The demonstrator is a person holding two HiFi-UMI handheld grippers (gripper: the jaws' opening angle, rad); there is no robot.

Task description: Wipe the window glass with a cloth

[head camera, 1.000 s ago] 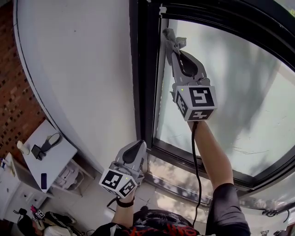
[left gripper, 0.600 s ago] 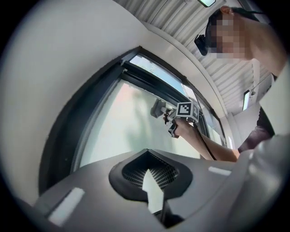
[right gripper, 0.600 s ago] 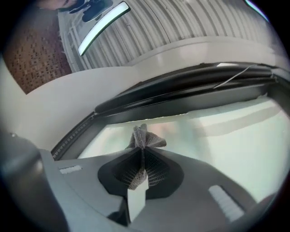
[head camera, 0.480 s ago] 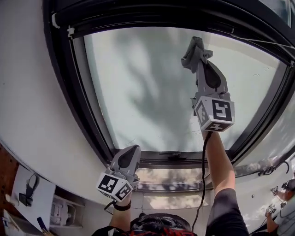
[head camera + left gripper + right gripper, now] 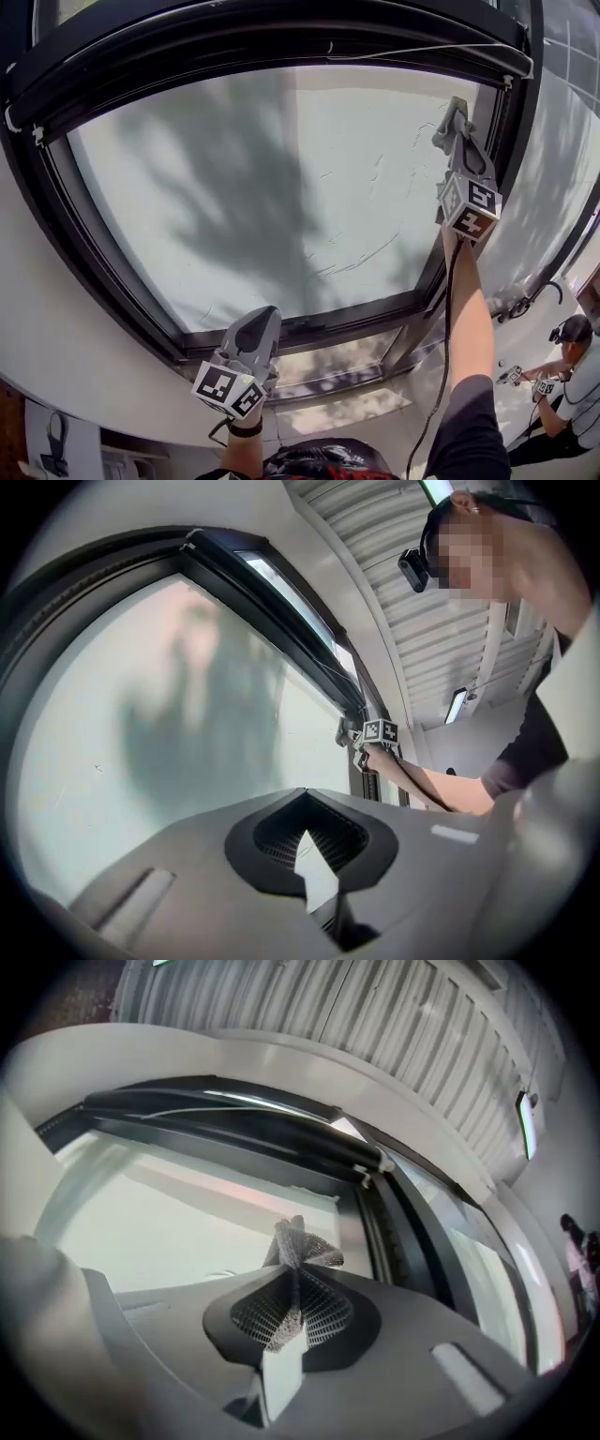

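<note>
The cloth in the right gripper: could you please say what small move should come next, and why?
Probably sweep leftward, slightly lower: the right gripper, shut on the cloth, is beside the frame at right, and streaks mark the glass.

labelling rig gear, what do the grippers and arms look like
The left gripper and right gripper are grey with dark teardrop recesses and white cubes of black square markers. Black cable off the right; black wristband left, dark short sleeve right.
</note>
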